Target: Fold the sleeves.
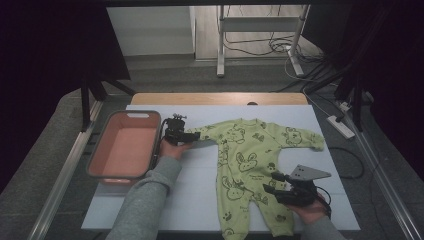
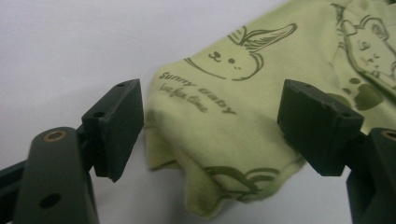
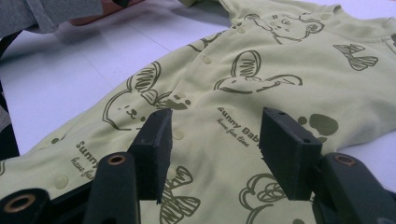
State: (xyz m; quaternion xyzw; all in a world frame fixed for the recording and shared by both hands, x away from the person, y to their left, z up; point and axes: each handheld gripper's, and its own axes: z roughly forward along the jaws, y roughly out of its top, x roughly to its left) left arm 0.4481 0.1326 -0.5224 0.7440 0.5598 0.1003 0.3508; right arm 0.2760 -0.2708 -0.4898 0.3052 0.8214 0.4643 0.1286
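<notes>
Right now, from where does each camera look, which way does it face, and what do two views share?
High view: above the table's near edge, looking forward and down on the green baby suit and pink tub; both forearms, left gripper, right gripper.
Left gripper view: low, along its open fingers at the sleeve end.
Right gripper view: low, along its open fingers across the suit's body; a grey sleeve.
Shared: the suit's rabbit print.

We see a pink bin (image 1: 123, 145) at the left of the bench (image 1: 200, 195), on its pale sheet. Beyond the far edge stand a white frame (image 1: 257, 25), loose cables (image 1: 280, 47), and a power strip (image 1: 341, 126) at right.
</notes>
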